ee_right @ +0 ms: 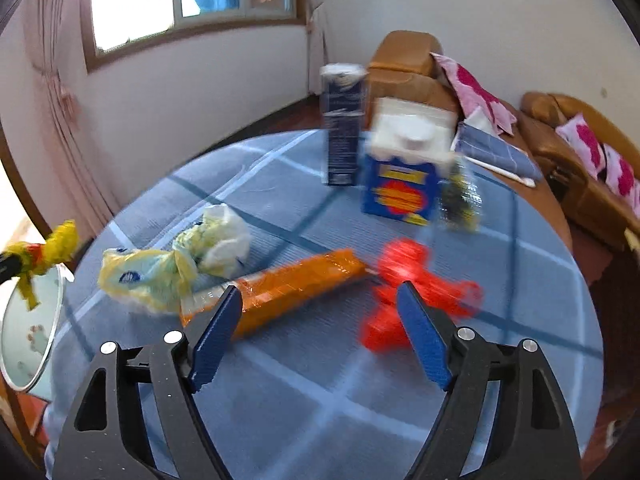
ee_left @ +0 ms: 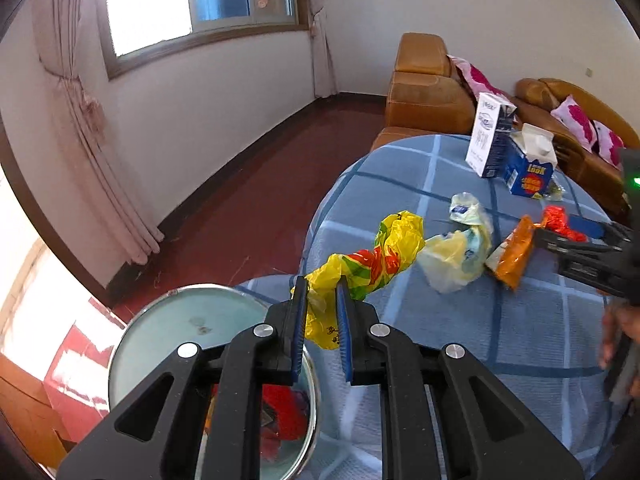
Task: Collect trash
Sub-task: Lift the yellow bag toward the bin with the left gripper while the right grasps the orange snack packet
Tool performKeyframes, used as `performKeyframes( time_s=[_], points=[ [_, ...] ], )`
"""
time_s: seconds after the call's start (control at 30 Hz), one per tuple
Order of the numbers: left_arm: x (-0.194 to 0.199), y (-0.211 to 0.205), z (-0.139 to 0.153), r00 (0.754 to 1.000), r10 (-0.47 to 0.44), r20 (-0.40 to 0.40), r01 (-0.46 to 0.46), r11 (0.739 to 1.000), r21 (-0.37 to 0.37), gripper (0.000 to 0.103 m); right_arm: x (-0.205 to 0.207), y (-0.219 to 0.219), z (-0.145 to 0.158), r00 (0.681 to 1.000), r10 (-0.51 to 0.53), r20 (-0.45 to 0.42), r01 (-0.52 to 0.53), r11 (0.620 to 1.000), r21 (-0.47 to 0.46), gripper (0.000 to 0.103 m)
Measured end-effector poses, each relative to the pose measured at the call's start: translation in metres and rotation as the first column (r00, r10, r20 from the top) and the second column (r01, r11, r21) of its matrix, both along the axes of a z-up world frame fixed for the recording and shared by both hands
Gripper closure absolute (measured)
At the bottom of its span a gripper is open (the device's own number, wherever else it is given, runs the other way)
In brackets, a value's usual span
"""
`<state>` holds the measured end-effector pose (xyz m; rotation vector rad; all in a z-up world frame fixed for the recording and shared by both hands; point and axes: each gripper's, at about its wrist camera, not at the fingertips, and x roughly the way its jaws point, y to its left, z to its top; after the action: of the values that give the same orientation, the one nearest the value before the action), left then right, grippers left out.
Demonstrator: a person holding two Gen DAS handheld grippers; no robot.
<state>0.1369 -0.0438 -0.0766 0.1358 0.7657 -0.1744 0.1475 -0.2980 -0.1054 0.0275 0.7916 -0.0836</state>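
The left gripper (ee_left: 322, 300) pinches a yellow bag (ee_left: 376, 260) above the bin (ee_left: 160, 320). The right gripper (ee_right: 320, 304) is open, empty; an orange wrapper (ee_right: 296, 280) lies just ahead.

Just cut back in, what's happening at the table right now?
A person is clearing trash off a table covered with a blue checked cloth. The left claw is shut on a yellow plastic bag, holding it by the open bin beside the table. The right claw is open over the orange wrapper and red wrapper, gripping neither. Pale bags and two cartons still sit on the table.
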Motion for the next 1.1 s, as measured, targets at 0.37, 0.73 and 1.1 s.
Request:
performKeyframes(
  time_s=[0.37, 0.73, 1.1],
  points=[
    [-0.006, 0.005, -0.013, 0.997, -0.067, -0.039, 0.067, 0.998, -0.019, 0.089, 0.018, 0.020, -0.034, 0.984, 0.056, -0.169, -0.070, 0.995, -0.077, 0.024],
    [-0.027, 0.009, -0.011, 0.995, -0.093, -0.026, 0.093, 0.996, 0.006, 0.088, -0.065, -0.037, -0.024, 0.992, -0.053, -0.113, 0.053, 0.999, 0.002, 0.024],
    [-0.028, 0.020, -0.020, 0.996, -0.076, -0.048, 0.077, 0.997, 0.007, 0.088, -0.047, -0.027, -0.036, 0.988, -0.060, -0.140, 0.076, 0.990, 0.116, 0.043]
  ],
)
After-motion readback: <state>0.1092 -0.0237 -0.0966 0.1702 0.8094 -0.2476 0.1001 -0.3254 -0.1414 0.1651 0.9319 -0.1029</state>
